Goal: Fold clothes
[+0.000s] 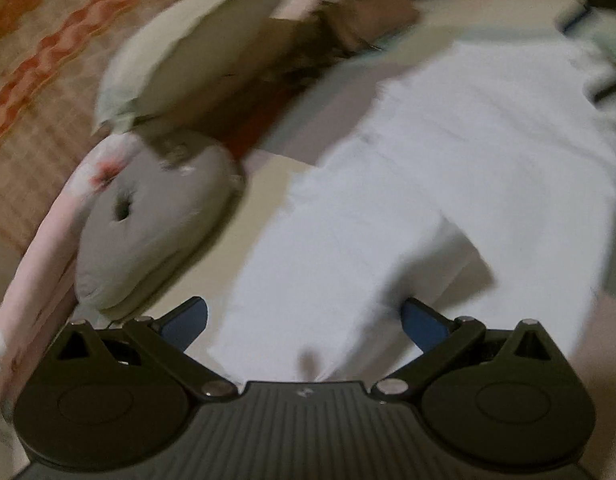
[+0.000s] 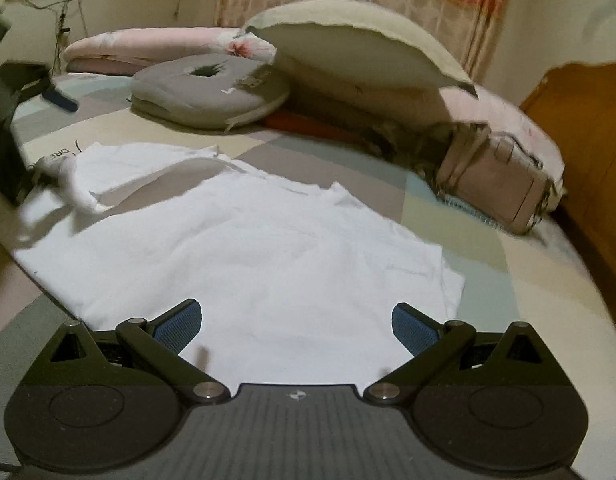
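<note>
White shirt (image 2: pixel 243 248) spread flat on bed (image 2: pixel 488 264), wrinkled, ahead of both jaws; both spread wide, empty.

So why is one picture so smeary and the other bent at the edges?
Left wrist view: motion blur smears the white shirt and grey cushion. Right wrist view: sharper, but the fisheye lens curves the bed and darkens the corners; dim indoor light in both.

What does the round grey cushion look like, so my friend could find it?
Look at the bed, past the white shirt spread flat on it. The grey cushion lies in front of the pink floral bedding. It is the only round, doughnut-like thing, with a dark hole in its middle.
</note>
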Action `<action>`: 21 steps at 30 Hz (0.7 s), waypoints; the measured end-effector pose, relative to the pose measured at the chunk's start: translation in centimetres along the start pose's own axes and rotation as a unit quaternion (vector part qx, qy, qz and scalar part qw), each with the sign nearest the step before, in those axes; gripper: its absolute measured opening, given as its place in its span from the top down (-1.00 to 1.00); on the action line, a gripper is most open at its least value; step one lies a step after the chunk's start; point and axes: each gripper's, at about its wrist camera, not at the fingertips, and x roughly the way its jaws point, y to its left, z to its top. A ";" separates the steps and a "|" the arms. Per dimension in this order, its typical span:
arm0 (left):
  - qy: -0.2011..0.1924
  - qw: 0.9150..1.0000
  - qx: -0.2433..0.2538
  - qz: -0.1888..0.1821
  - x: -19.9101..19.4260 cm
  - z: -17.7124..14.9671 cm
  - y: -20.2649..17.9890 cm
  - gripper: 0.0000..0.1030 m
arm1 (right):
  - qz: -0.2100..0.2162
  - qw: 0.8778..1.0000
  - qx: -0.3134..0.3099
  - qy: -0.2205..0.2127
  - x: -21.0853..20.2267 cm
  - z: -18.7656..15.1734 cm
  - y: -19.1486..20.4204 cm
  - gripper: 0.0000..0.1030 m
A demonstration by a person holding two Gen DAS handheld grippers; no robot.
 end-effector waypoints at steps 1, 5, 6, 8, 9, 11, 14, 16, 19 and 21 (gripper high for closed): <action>0.002 1.000 -0.019 0.010 0.4 0.3 0.9 -0.99 | -0.001 1.000 -0.006 -0.002 -0.1 0.0 0.3 -1.00; 0.041 0.993 -0.083 0.072 2.5 0.6 4.6 -0.99 | 0.002 1.000 -0.004 -0.002 -0.1 -0.2 0.0 -1.00; 0.054 0.990 -0.086 0.093 2.9 0.4 5.1 -0.99 | 0.002 1.000 0.000 -0.001 -0.1 -0.3 -0.1 -1.00; 0.071 0.985 -0.090 0.128 3.5 0.1 6.0 -0.99 | 0.002 1.000 0.007 0.000 0.1 -0.4 -0.4 -1.00; 0.073 0.983 -0.096 0.136 3.4 0.0 6.3 -0.99 | 0.004 1.000 0.010 0.000 0.1 -0.4 -0.5 -1.00; 0.057 0.984 -0.106 0.128 2.4 0.0 6.3 -0.99 | 0.007 1.000 0.016 0.000 0.1 -0.5 -0.7 -1.00; 0.022 0.993 -0.085 0.083 0.4 0.0 4.9 -0.99 | 0.009 1.000 0.017 -0.001 0.1 -0.6 -0.7 -1.00; 0.002 0.998 -0.039 0.042 -0.7 0.0 3.2 -0.99 | 0.009 1.000 0.017 0.000 0.2 -0.7 -0.7 -1.00; -0.009 0.998 0.056 -0.004 -1.7 -0.5 0.1 -0.99 | 0.011 1.000 0.015 0.000 0.2 -0.7 -0.6 -1.00; -0.008 0.992 0.124 -0.023 -2.3 -1.0 -2.0 -0.99 | 0.013 1.000 0.014 0.000 0.2 -0.8 -0.5 -1.00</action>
